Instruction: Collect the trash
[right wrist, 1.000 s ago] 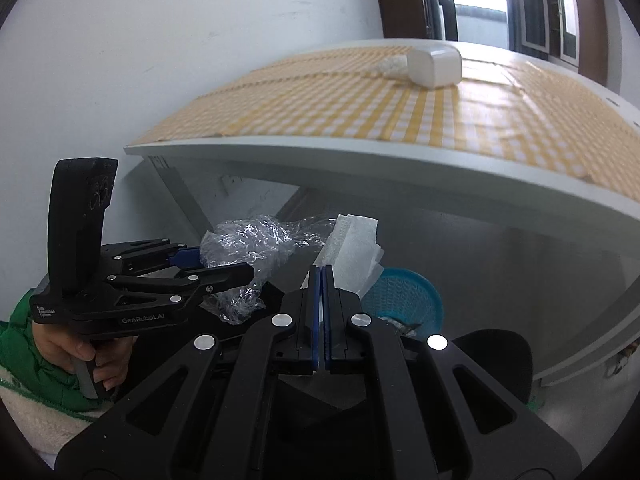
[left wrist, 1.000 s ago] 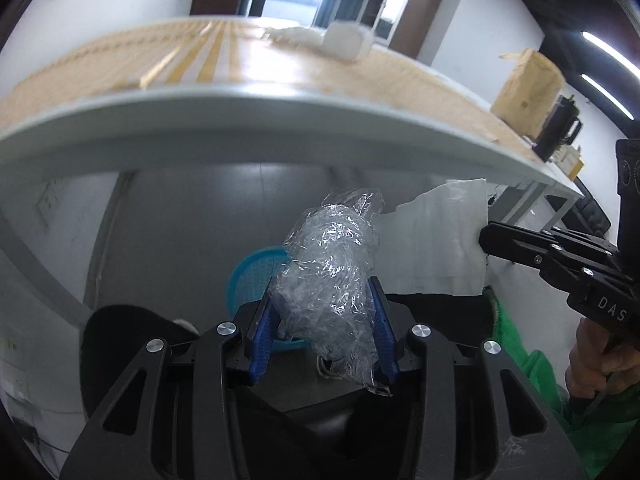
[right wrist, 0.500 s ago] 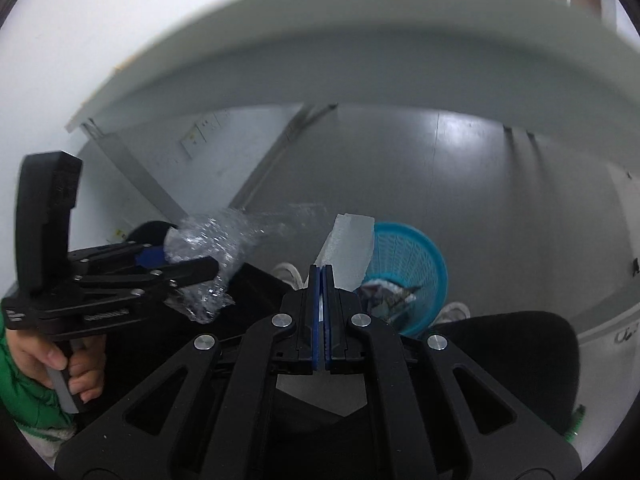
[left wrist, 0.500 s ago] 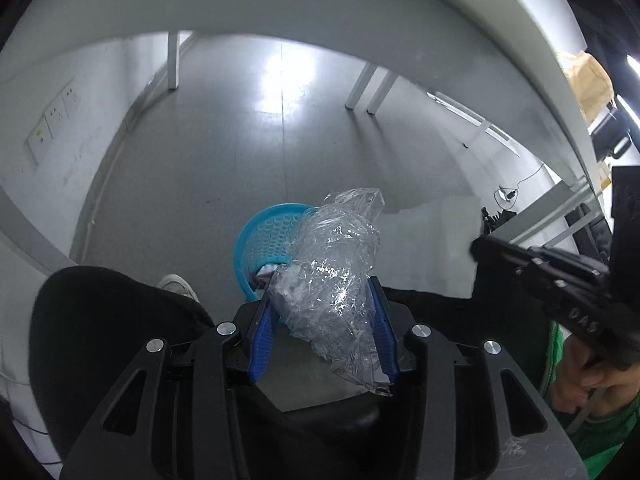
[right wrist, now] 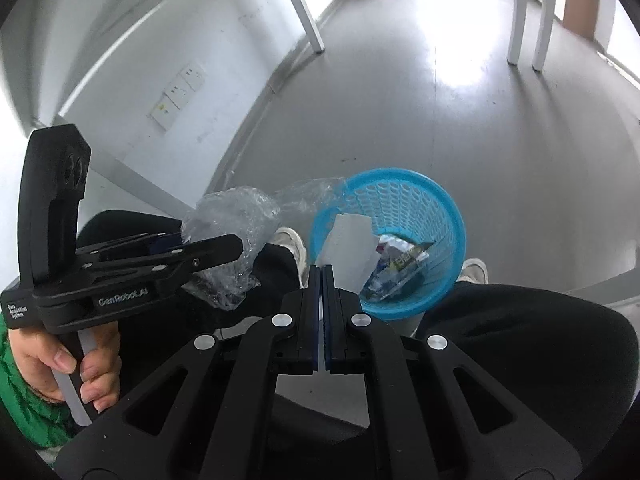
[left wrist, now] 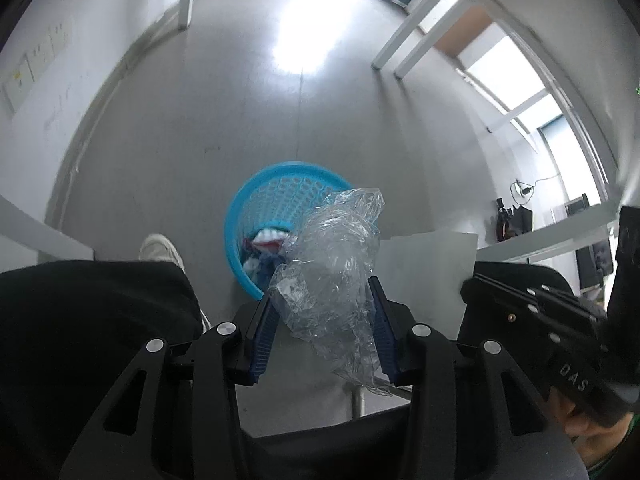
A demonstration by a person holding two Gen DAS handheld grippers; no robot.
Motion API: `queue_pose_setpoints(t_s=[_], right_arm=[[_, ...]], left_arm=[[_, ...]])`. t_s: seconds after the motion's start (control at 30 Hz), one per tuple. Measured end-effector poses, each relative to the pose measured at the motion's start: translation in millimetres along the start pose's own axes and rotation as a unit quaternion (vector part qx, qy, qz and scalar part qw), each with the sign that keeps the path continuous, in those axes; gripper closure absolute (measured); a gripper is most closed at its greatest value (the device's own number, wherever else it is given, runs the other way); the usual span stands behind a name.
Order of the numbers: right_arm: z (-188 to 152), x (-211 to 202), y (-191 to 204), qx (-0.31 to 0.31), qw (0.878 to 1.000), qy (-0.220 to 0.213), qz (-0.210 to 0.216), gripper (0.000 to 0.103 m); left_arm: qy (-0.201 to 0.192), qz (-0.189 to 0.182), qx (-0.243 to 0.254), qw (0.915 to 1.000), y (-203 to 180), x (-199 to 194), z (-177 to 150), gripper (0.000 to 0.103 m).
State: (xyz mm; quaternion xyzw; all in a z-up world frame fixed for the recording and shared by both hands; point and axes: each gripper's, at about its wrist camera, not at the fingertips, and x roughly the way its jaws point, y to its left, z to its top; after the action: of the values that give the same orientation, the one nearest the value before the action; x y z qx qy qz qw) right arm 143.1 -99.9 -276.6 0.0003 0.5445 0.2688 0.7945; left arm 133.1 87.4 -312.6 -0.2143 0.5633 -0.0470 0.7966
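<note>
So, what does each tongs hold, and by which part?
The left tongs grip the crumpled clear plastic wrap around its middle. The right tongs pinch the white paper sheet by its lower edge.

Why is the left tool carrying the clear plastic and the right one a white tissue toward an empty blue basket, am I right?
Nearly. The blue basket is not empty: the right wrist view shows wrappers and other rubbish already lying at its bottom. The rest holds: the left gripper is carrying the clear plastic, and the right gripper is carrying a white tissue.
</note>
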Motion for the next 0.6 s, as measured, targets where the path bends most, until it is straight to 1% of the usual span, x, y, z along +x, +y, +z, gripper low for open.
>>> queue_pose_setpoints(t_s=[0.1, 0.27, 0.43, 0.53, 0.6], right_arm=[[6, 18, -6, 0.009, 1.000, 0.015, -0.009, 0.102], [18, 43, -22, 0.029, 0.999, 0.034, -0.021, 0.102], [32, 73, -33, 0.043, 0.997, 0.059, -0.031, 0.102], [38, 93, -39, 0.051, 0.995, 0.080, -0.036, 0.102], [42, 105, -44, 0.060, 0.993, 0.094, -0.038, 0.102]], left_arm=[[0.016, 0.001, -0.023, 0.9996, 10, 14, 10, 0.061], [0.025, 0.014, -0.034, 0.9990, 9, 34, 26, 0.061], [0.054, 0.022, -0.059, 0.9965, 15, 64, 41, 0.061], [0.068, 0.039, -0.068, 0.9946, 17, 81, 48, 0.061], [0.075, 0.043, -0.078, 0.9932, 20, 91, 54, 0.061]])
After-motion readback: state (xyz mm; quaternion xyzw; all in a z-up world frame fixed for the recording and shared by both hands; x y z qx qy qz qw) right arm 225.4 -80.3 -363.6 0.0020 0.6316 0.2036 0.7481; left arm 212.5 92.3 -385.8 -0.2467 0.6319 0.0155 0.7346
